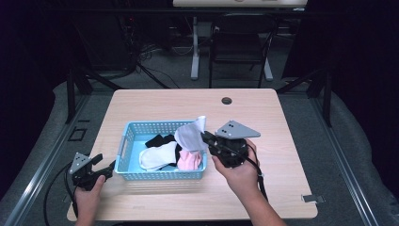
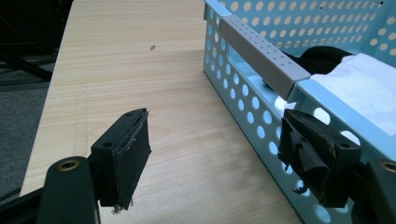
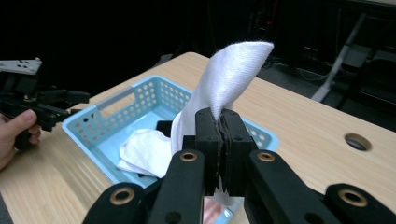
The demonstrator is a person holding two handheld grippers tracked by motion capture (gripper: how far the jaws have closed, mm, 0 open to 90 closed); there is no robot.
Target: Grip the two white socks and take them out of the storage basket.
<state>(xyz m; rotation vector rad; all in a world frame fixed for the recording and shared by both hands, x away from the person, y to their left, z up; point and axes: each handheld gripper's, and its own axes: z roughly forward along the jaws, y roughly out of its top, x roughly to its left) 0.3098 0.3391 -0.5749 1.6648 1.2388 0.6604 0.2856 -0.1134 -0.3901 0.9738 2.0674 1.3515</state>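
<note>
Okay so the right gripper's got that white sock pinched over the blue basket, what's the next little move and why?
Probably lift the right gripper further and carry the white sock clear of the basket. Its jaws are shut on the sock, whose lower part seems to hang over the basket's rim. The left gripper is open beside the basket's end wall, well placed to steady it.

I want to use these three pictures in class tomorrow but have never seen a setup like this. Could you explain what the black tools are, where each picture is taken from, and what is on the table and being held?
No robot here: a person holds a hand-operated two-jaw gripper in each hand. One picture looks down from above the wooden table; the other two come from cameras riding on each gripper, looking along its jaws. On the table stands a light blue perforated basket holding white, black and pink clothing items. The right gripper is shut on a white sock, lifting it above the basket. The left gripper is open, with one jaw beside the basket's outer wall.
</note>
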